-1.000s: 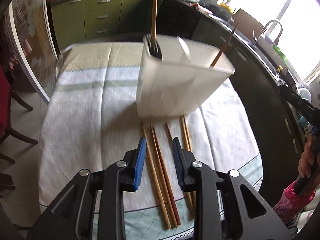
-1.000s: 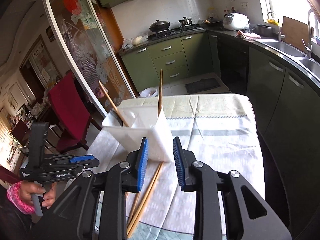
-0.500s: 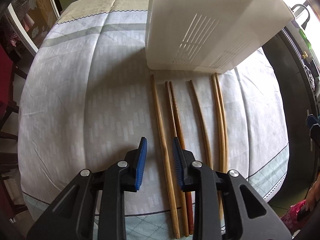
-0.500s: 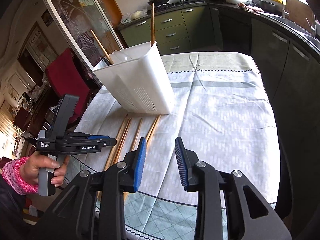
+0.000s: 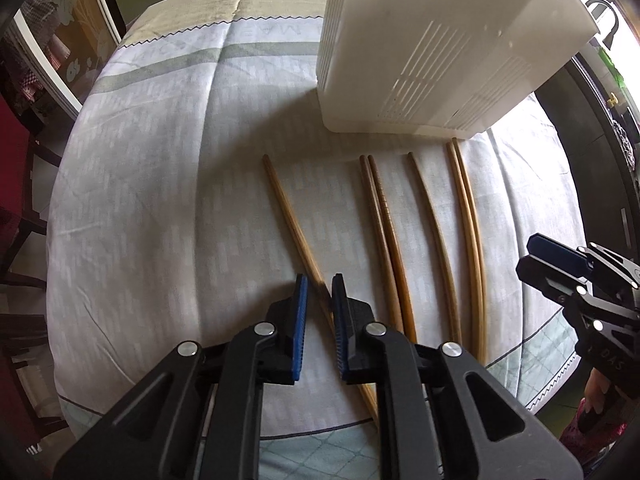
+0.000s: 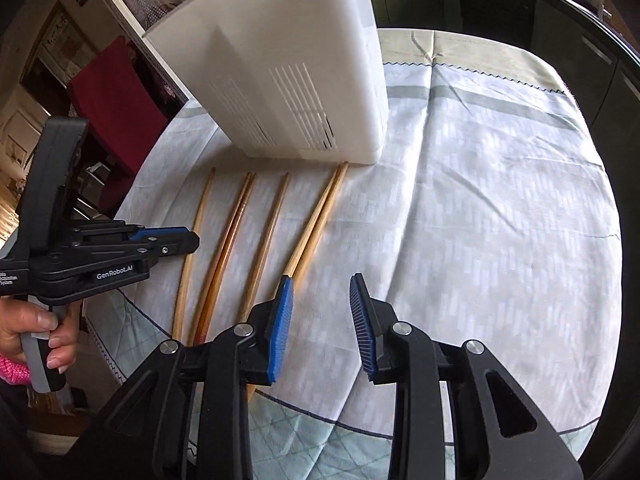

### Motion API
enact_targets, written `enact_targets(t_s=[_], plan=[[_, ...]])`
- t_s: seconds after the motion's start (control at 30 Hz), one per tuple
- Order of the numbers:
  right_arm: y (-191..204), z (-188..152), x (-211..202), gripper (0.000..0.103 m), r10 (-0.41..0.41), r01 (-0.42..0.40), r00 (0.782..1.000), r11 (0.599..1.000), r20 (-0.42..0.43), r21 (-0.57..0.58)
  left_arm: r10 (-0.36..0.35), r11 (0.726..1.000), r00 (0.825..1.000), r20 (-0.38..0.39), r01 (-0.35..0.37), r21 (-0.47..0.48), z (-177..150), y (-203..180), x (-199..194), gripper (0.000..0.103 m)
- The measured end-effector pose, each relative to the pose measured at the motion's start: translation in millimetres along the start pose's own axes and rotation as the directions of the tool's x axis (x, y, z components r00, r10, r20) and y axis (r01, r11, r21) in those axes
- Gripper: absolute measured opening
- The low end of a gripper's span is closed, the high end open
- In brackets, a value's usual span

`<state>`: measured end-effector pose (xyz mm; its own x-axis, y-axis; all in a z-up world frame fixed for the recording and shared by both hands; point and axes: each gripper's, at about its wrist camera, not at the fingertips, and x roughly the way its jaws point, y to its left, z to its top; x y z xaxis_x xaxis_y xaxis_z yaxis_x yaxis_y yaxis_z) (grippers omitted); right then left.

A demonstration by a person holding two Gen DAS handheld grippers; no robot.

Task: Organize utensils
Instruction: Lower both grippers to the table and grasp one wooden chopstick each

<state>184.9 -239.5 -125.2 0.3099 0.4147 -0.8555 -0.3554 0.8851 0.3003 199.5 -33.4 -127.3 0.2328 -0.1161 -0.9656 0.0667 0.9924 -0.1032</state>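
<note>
Several wooden chopsticks lie side by side on the tablecloth in front of a white slotted utensil holder (image 5: 432, 52). My left gripper (image 5: 320, 280) points steeply down at the leftmost chopstick (image 5: 288, 208), which lies askew and runs between the jaws. The jaws are closing, and a sliver of gap still shows beside the stick. My right gripper (image 6: 320, 284) hangs open low over the cloth, nothing between its fingers, just right of the rightmost pair of chopsticks (image 6: 320, 212). The holder (image 6: 288, 60) stands just behind the sticks. The left gripper (image 6: 176, 240) also shows in the right wrist view.
The tablecloth's near edge (image 5: 320, 432) runs just below both grippers. A person's hand (image 6: 36, 332) grips the left tool's handle. A red chair (image 6: 116, 100) stands to the left of the table and dark kitchen cabinets (image 6: 600, 40) to the right.
Both grippers came down toward the table. The left jaws narrowed around the leftmost chopstick, whose far end swung left. The right gripper dropped close beside the rightmost pair.
</note>
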Motion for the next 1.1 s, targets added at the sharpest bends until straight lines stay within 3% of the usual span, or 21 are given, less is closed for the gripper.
enact_targets(t_s=[0.3, 0.77, 0.93, 0.97, 1.1], plan=[[14, 9, 25, 0.030, -0.042, 0.041, 0.998, 0.999, -0.052, -0.024, 0.005, 0.999, 1.000, 0.007, -0.005, 0.037, -6, 17, -5, 0.011], [59, 18, 57, 0.031, -0.194, 0.182, 0.978, 0.974, -0.076, -0.135, 0.021, 0.996, 0.999, 0.031, -0.023, 0.090, -9, -7, -2, 0.011], [66, 28, 64, 0.024, -0.222, 0.209, 0.972, 0.966, -0.077, -0.152, 0.019, 0.995, 0.999, 0.036, -0.023, 0.100, -10, -8, -2, 0.011], [67, 30, 66, 0.019, -0.221, 0.208, 0.972, 0.966, -0.076, -0.151, 0.019, 0.995, 0.999, 0.037, -0.022, 0.101, -9, -8, -2, 0.011], [64, 34, 67, 0.010, -0.181, 0.172, 0.980, 0.979, -0.078, -0.104, 0.004, 0.995, 0.999, 0.035, -0.007, 0.098, -8, -7, -1, 0.009]])
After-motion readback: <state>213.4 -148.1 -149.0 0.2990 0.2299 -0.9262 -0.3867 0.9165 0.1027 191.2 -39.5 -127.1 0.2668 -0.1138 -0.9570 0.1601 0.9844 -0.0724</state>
